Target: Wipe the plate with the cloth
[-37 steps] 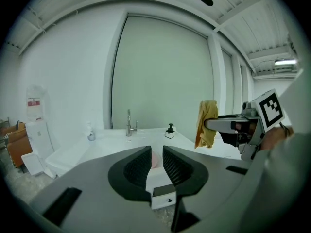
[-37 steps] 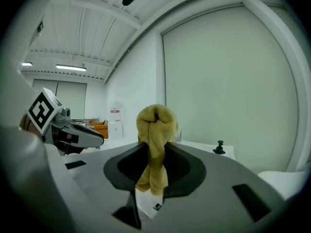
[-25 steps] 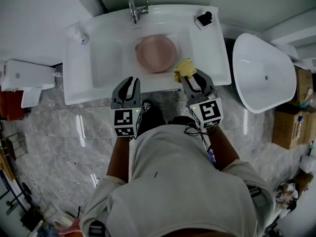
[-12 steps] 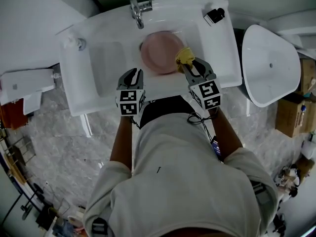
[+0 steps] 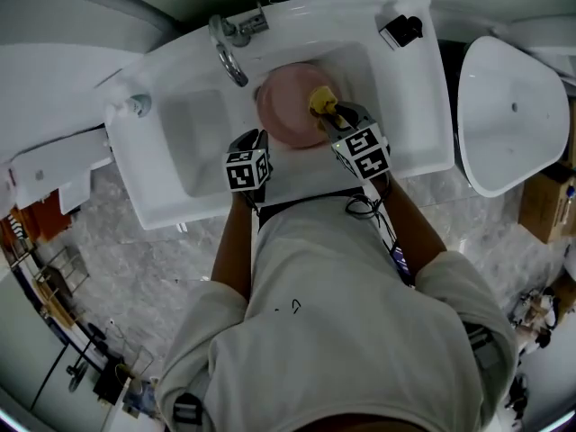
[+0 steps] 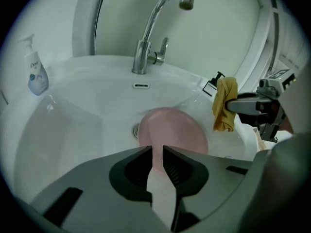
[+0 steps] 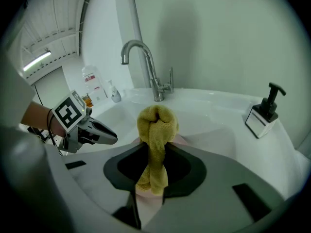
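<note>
White sink (image 5: 180, 142): holds the plate, beside the drain.
Left gripper (image 6: 154, 149): jaws a narrow slit apart, empty, at the plate's near edge.
Plate (image 5: 286, 111): pink, lying flat.
Cloth (image 7: 155, 130): yellow, bunched, over the plate's right side.
Right gripper (image 5: 335, 120): clamped on the cloth.

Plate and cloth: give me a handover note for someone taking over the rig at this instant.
Pink plate: lies in the sink basin.
Right claw: shut on the yellow cloth, held at the plate's right edge, apparently not touching it.
Left claw: barely apart, empty, over the sink's near rim.
Done: cloth is in the claw.
Left: lower the cloth and wipe the plate.
</note>
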The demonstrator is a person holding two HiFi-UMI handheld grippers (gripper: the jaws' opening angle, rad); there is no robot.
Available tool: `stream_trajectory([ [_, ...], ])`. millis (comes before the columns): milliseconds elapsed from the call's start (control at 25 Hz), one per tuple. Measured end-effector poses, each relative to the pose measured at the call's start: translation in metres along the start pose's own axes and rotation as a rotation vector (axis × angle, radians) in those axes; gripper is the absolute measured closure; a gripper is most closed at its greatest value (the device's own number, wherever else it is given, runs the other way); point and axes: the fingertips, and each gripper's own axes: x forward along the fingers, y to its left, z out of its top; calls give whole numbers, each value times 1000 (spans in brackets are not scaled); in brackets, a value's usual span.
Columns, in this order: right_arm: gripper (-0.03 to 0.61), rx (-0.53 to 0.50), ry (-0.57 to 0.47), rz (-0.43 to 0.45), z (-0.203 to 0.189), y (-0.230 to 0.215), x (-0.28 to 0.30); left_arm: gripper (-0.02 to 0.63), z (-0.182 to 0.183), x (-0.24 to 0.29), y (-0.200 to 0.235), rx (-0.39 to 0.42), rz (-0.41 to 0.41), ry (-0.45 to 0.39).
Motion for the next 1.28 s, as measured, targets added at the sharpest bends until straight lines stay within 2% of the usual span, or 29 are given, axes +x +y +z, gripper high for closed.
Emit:
stream_trajectory([
  [280, 491, 29, 98, 52, -32, -16, 39, 525, -5, 49, 26, -157, 25, 51],
  [440, 491, 48, 133, 61, -40, -26, 53, 511, -14, 65, 30, -179, 26, 116],
  [640, 491, 62, 149, 74, -39, -31, 59, 508, -17, 81, 33, -208, 13, 139],
  [760, 491, 75, 148, 61, -43, -37, 63, 511, -21, 90, 33, -211, 10, 166],
  [840, 491, 91, 144, 52, -43, -39, 64, 548, -21, 90, 34, -204, 26, 174],
  [1080, 491, 106, 126, 36, -37, -41, 65, 563, -8, 73, 33, -200, 19, 118],
  [1280, 491, 120, 139, 20, -38, -45, 69, 568, 7, 52, 26, -119, 8, 74],
])
